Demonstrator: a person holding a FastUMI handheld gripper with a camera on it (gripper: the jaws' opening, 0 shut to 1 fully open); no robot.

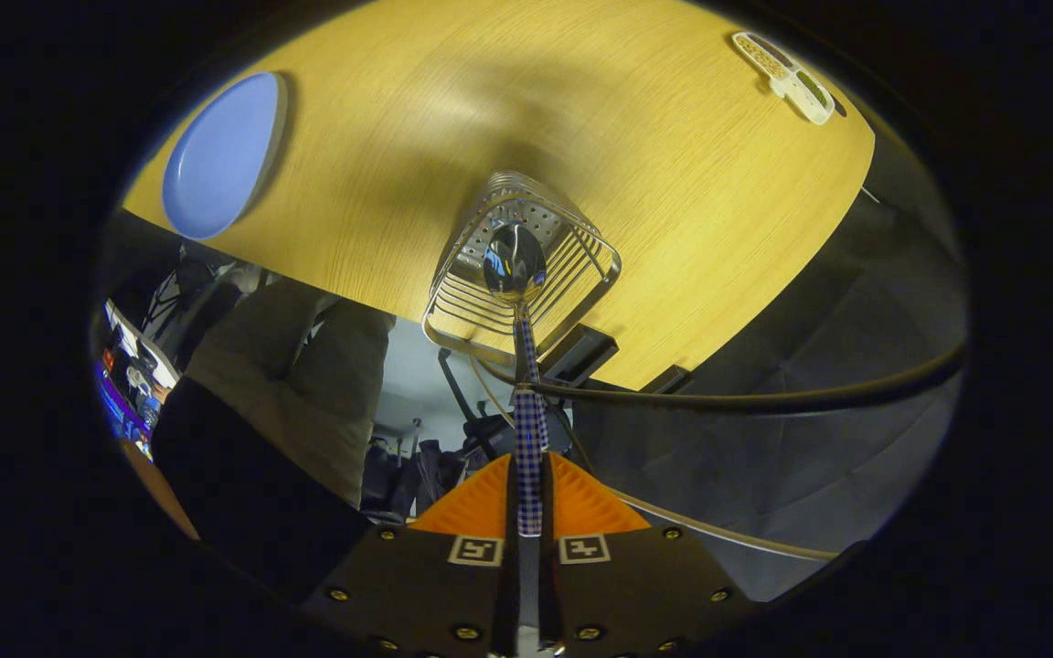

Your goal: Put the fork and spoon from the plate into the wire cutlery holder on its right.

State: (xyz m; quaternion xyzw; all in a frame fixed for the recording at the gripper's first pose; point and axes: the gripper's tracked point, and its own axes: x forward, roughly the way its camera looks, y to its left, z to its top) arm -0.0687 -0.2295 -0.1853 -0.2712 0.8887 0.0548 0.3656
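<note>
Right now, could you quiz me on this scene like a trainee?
1. True or false: the gripper has its jaws closed on the spoon.
2. The spoon's bowl hangs over which thing? A) blue plate B) wire cutlery holder C) white object
3. Fill in: the blue plate lies on the ____ table.

Key: 1 true; 2 B; 3 wooden.

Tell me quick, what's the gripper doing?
Hand-held gripper: closed on the spoon handle, bowl over the wire holder.
</note>
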